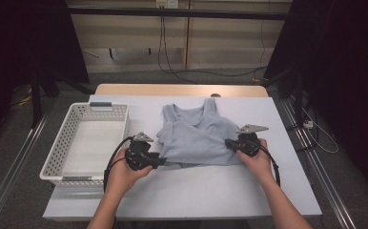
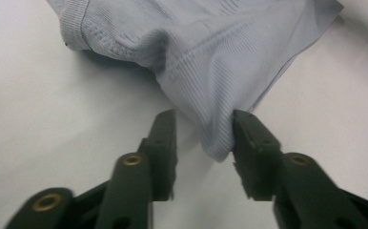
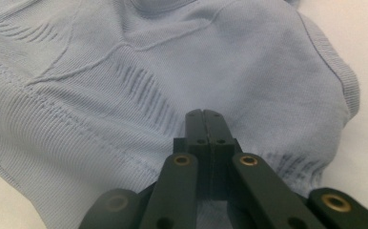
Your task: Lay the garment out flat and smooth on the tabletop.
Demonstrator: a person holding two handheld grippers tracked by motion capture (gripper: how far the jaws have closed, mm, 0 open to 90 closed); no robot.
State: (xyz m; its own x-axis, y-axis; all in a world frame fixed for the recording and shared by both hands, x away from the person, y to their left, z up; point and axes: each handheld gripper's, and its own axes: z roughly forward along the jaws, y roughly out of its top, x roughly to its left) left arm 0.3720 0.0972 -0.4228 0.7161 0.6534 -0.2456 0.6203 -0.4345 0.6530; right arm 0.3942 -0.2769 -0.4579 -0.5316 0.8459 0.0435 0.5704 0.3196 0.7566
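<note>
Pale blue ribbed cloth, a sleeveless top (image 1: 199, 136), spread on the white table (image 1: 191, 191), straps pointing away from the person, lower part folded up over the chest. Lies about mid-table, just right of the white plastic basket (image 1: 72, 143), apart from it.

Left gripper (image 1: 160, 160) at the top's near left corner, held in the left hand (image 1: 122, 174). In the left gripper view (image 2: 203, 138), jaws partly parted, a hanging fold of the cloth (image 2: 210, 81) between them; fabric brushes the right-hand jaw, gap open beside the other. No squeeze on the cloth visible there. Corner droops down to a rounded tip between the jaws, table surface bare on either side.

Right gripper (image 1: 230, 144) at the top's near right edge, held in the right hand (image 1: 258, 162), grey plate on top. In the right gripper view (image 3: 204, 117), jaws pressed flat together, tips resting over the cloth (image 3: 125, 71); fabric bunched under and around them with small wrinkles fanning out from the pinch. Closed on the top's edge.

Ribbed hem band visible along the right edge in the right gripper view, and a rolled armhole edge at upper left in the left gripper view.

Basket sits at the table's left side, grey handles on its far and near rims. Black cables trailing from both grippers along the forearms toward the near table edge.
</note>
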